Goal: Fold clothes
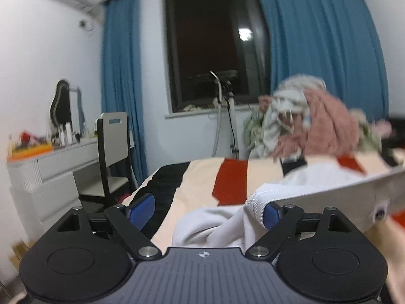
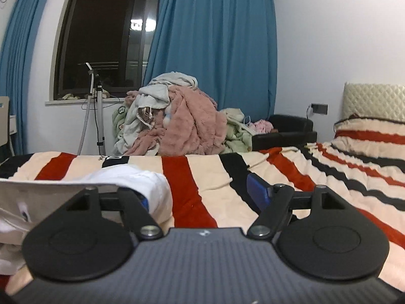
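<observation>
While the white knit garment [image 1: 291, 185] stretches crosswise on the striped bed cover [image 2: 202, 172], left gripper [image 1: 205, 210] and right gripper [image 2: 202, 197] flank its ends, jaws spread, clasping nothing.

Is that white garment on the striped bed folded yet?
Not yet: the white ribbed-hem garment lies bunched and rumpled on the striped blanket.
</observation>
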A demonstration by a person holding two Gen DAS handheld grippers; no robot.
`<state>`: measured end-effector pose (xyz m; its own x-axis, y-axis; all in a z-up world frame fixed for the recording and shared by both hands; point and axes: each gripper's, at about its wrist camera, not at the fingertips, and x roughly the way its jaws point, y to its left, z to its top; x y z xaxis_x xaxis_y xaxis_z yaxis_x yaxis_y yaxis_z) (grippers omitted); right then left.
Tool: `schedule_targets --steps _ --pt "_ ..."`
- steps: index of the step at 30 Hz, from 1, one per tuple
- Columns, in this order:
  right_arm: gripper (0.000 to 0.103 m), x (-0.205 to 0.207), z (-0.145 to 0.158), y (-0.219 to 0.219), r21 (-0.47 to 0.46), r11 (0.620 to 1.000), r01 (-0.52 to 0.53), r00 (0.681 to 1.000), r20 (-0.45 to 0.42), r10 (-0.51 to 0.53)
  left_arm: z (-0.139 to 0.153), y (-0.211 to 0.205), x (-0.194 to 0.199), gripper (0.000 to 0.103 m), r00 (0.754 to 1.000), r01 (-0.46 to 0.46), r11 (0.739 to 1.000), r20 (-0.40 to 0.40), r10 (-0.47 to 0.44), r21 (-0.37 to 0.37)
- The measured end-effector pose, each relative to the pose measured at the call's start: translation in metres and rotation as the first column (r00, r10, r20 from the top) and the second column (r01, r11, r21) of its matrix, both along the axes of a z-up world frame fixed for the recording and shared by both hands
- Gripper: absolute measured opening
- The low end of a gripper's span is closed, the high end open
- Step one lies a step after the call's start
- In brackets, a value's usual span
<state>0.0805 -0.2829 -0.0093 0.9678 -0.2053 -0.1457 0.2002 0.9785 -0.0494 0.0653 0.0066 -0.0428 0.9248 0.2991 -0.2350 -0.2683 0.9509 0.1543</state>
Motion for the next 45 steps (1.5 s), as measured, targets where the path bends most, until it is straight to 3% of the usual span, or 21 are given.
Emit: schedule_targets --steps 3,6,9,17,23,29,36,41,45 --pt "0.074 -0.006 0.002 0.0 -0.012 1.0 0.007 0.999 0.042 -0.006 -0.011 0.0 0.009 0.089 0.998 0.022 1.0 -0.061 -0.023 -0.008" --pt "0.074 -0.012 0.004 -0.004 0.001 1.0 -0.007 0.998 0.061 0.007 -0.022 0.011 0.024 0.091 0.986 0.032 0.997 -0.159 -0.042 -0.065" --pt "0.074 -0.014 0.002 -0.005 0.004 1.0 -0.014 0.999 0.046 0.014 -0.025 0.024 0.027 0.095 0.979 0.009 0.994 -0.2 -0.031 -0.108" --pt "0.074 -0.004 -0.017 -0.002 0.007 1.0 -0.004 0.997 -0.081 0.005 -0.017 0.045 0.006 0.097 0.984 -0.045 0.978 -0.176 0.008 -0.203" --pt "0.074 -0.007 -0.029 -0.004 0.07 0.997 -0.02 0.988 -0.154 0.03 0.007 0.048 -0.032 0.098 0.997 -0.063 0.97 -0.047 0.053 -0.234" --pt "0.074 -0.035 -0.02 -0.004 0.123 0.992 -0.012 0.996 -0.086 0.023 0.03 0.042 -0.079 0.098 0.99 -0.078 0.96 0.094 0.107 -0.269" --pt "0.074 -0.091 0.017 -0.012 0.189 0.981 -0.034 0.995 0.094 0.016 0.064 0.033 -0.143 0.098 0.959 -0.057 0.954 0.249 0.135 -0.296" --pt "0.075 -0.128 0.059 -0.022 0.238 0.969 -0.069 0.97 0.243 0.01 0.132 0.028 -0.179 0.098 0.912 -0.013 0.958 0.388 0.129 -0.288" --pt "0.075 -0.144 0.135 -0.035 0.254 0.955 -0.15 0.929 0.366 0.048 0.214 0.023 -0.208 0.098 0.859 0.039 0.952 0.497 0.123 -0.304"
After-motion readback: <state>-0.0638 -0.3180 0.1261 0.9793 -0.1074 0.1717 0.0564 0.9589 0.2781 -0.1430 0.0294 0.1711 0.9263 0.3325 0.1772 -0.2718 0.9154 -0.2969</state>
